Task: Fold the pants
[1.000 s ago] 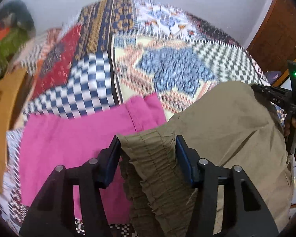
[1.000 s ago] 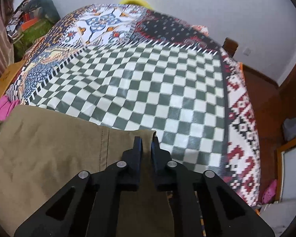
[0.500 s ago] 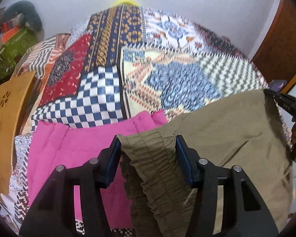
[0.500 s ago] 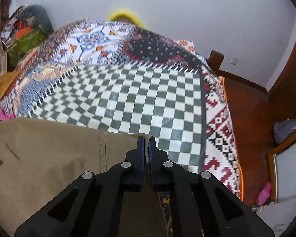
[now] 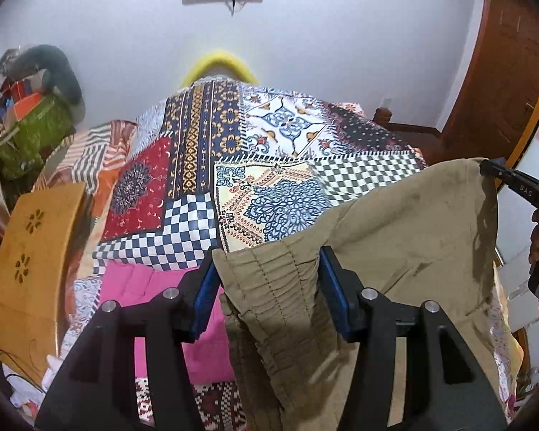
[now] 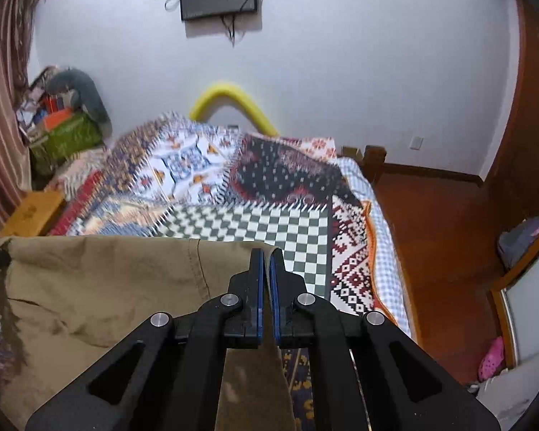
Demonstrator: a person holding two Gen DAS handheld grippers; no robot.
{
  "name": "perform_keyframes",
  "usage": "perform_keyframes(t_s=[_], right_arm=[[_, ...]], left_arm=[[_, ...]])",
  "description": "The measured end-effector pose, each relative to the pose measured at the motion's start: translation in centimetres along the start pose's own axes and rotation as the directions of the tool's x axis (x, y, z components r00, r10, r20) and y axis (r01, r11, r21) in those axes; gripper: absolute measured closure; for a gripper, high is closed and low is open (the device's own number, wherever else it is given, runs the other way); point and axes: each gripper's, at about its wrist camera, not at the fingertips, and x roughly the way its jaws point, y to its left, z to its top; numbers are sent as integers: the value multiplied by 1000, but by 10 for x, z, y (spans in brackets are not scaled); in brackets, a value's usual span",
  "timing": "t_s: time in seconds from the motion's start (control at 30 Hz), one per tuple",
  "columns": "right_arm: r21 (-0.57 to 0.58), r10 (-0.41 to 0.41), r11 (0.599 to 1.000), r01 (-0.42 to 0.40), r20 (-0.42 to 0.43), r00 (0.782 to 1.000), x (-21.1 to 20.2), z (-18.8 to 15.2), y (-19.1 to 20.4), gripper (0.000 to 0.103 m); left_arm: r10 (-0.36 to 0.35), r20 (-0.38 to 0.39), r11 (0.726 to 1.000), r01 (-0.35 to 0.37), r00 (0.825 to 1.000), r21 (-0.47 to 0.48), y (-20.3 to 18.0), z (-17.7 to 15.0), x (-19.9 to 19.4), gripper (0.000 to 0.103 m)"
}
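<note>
While left claw (image 5: 267, 273) clamps gathered waistband of khaki pants (image 5: 406, 237), right claw (image 6: 267, 280) pinches hem, nearly closed; keep both level, fabric between taut, above bed (image 5: 197, 165).

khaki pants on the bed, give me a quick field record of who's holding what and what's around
item: khaki pants, lifted above the patchwork bedspread
left tongs: shut on the gathered elastic waistband
right tongs: shut on a thin edge of the pants
fabric between the grips: hangs spread out, not yet folded
beside: pink garment lying on the bed, left of the waistband
</note>
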Motion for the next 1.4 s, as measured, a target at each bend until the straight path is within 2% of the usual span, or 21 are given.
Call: perform_keyframes(t_s=[0.4, 0.9, 1.17, 1.4], right_arm=[[28, 27, 999, -29, 85, 996, -84, -25, 7, 100], [91, 53, 994, -64, 125, 991, -149, -79, 11, 100], [134, 69, 988, -81, 88, 994, -168, -115, 13, 100], [164, 83, 982, -90, 47, 995, -180, -147, 14, 100]], left_arm=[[-26, 29, 999, 25, 999, 34, -13, -33, -70, 49], [-61, 22, 994, 59, 998, 88, -31, -99, -124, 50], [-61, -12, 992, 62, 998, 112, -37, -132, -133, 49], [-82, -46, 992, 86, 996, 90, -34, -158, -135, 49]])
